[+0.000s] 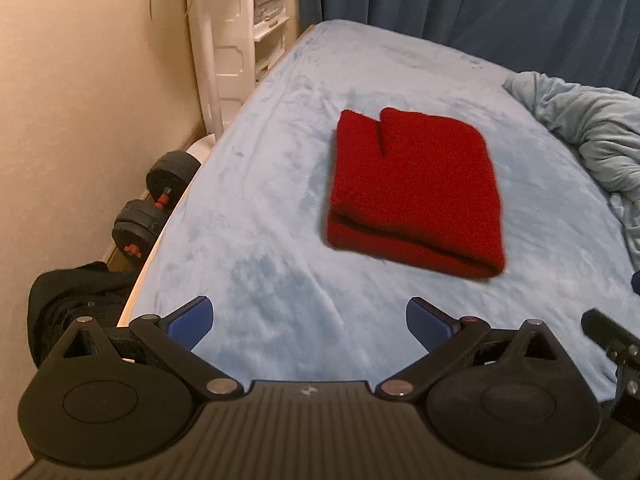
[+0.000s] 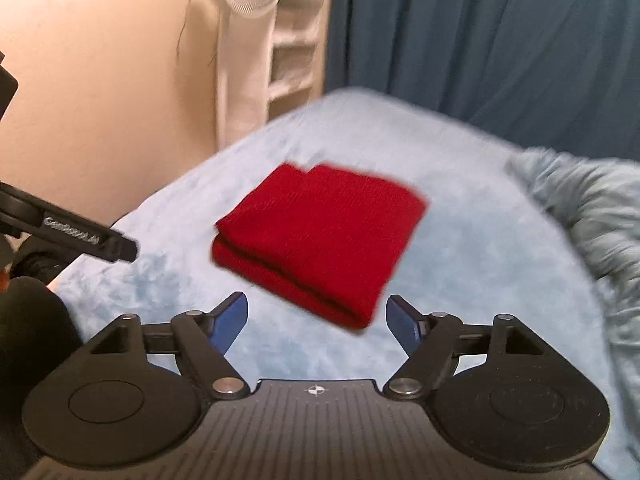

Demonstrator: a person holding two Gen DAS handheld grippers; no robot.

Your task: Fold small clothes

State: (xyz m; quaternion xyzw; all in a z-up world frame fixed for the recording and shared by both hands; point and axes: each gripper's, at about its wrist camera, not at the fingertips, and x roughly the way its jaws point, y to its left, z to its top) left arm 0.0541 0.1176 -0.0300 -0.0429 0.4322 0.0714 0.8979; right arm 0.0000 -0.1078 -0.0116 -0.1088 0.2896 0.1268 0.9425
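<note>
A red knit garment (image 1: 412,188) lies folded into a thick rectangle on the light blue bed cover (image 1: 280,200). It also shows in the right wrist view (image 2: 320,236), blurred. My left gripper (image 1: 310,320) is open and empty, held above the cover short of the garment's near edge. My right gripper (image 2: 316,320) is open and empty, just short of the garment's near corner. Part of the left gripper's body (image 2: 80,236) shows at the left of the right wrist view.
A crumpled light blue blanket (image 1: 592,132) lies at the bed's right side. Dumbbells (image 1: 156,208) and a black bag (image 1: 76,304) sit on the floor left of the bed. A white fan (image 2: 248,40) and shelves (image 1: 268,12) stand by the wall. Dark blue curtains (image 1: 480,0) hang behind.
</note>
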